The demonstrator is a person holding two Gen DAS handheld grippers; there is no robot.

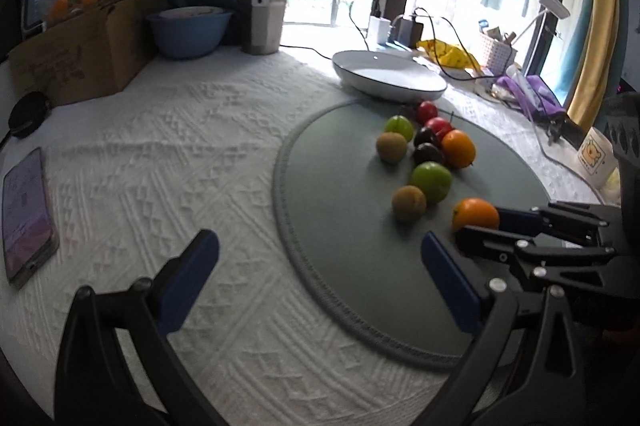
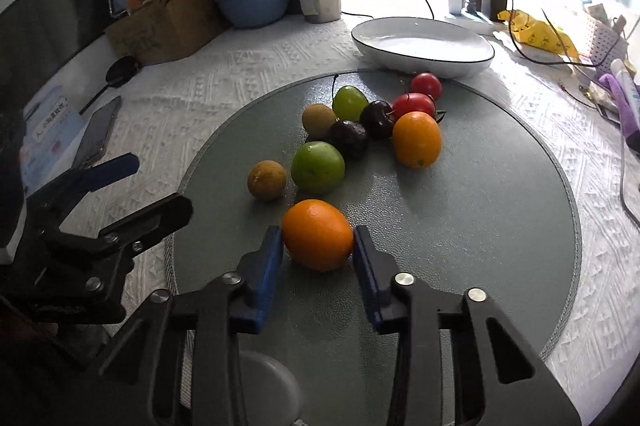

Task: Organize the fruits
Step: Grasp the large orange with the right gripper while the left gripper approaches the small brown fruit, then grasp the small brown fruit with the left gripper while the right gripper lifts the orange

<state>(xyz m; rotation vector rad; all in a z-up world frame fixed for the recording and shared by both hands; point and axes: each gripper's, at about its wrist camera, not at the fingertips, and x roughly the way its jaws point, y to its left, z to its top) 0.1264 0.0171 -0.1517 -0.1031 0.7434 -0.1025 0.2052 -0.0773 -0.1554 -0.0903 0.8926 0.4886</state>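
Several small fruits lie on a round grey mat (image 2: 460,226): a second orange (image 2: 417,139), green fruits (image 2: 318,167), brown kiwis (image 2: 267,180), dark plums (image 2: 349,137) and red fruits (image 2: 413,103). My right gripper (image 2: 318,250) has its blue pads on both sides of the near orange (image 2: 318,234), which rests on the mat; it also shows in the left wrist view (image 1: 475,214). My left gripper (image 1: 320,266) is open and empty, low over the mat's left edge. An empty white plate (image 2: 424,43) stands beyond the mat.
A phone (image 1: 26,218) lies at the left on the white tablecloth. A cardboard box (image 1: 80,53), blue bowl (image 1: 190,29) and steel tumblers (image 1: 264,9) stand at the back. Chargers and cables (image 2: 480,1), a yellow bag, a basket and a mug (image 1: 596,153) are at the right.
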